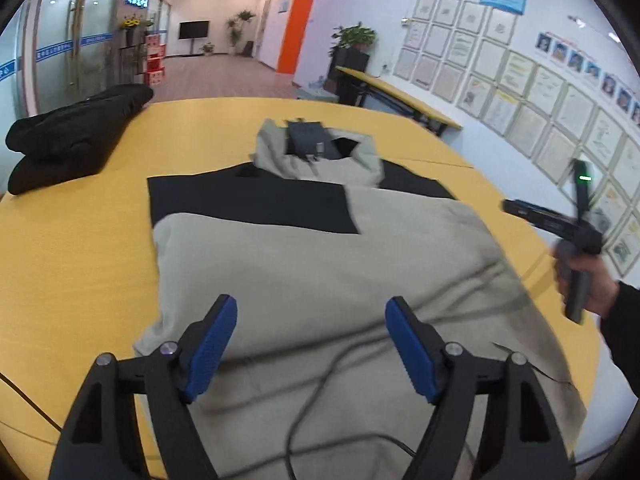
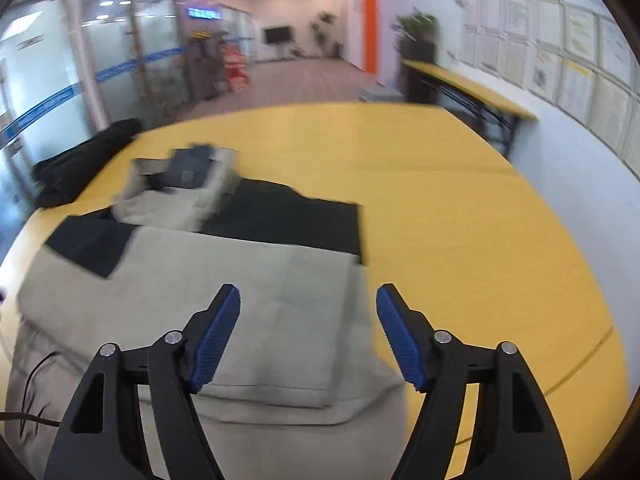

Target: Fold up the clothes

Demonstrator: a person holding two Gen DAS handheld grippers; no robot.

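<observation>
1. We take the grey-and-black hoodie (image 1: 312, 248) as our landmark; it lies flat on the yellow table (image 1: 80, 248), hood (image 1: 316, 152) at the far end, with both sides apparently already folded in over the body.
2. Left of the hoodie, at the far table corner, sits a black folded garment (image 1: 72, 136), well apart from it, so we judge it finished and leave it alone.
3. Over the hoodie's near left part hangs our left gripper (image 1: 310, 344), jaws spread wide and holding nothing. A thin black cable (image 1: 320, 384) lies across the cloth just under it, and we should avoid pinching that with the fabric.
4. We judge the next step to be the lengthwise fold, so we should take the near hem at both corners, through all layers.
5. Over the hoodie's near right edge hangs our right gripper (image 2: 308, 336), likewise wide open and empty. It should bite level with the left one, so the fold runs square.
6. Lifting both together and carrying the hem toward the hood would keep the tucked sleeves from sliding out.
</observation>
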